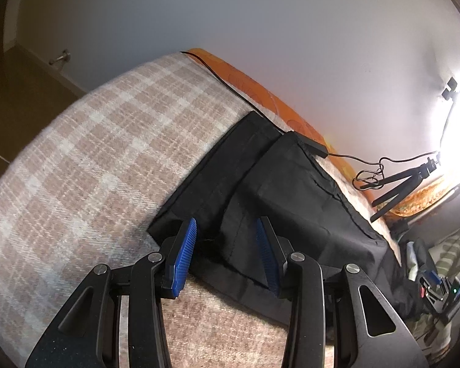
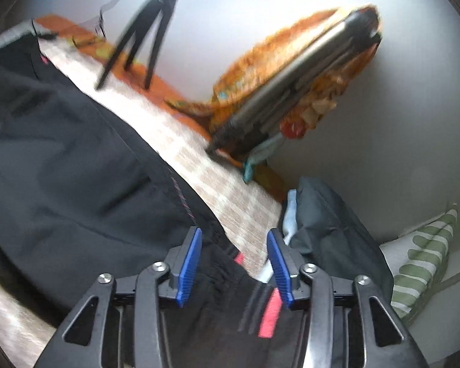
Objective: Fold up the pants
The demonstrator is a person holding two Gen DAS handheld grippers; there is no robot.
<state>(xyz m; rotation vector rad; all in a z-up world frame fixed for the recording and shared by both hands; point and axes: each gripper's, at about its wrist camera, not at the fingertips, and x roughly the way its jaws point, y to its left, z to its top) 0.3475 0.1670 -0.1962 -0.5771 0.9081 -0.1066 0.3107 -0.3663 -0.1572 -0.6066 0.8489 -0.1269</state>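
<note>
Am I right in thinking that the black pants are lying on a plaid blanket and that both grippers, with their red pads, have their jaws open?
Nearly: the pads are blue, not red, as both wrist views show. The rest holds: the black pants lie on the plaid blanket, and both the left gripper and the right gripper have their jaws open.
</note>
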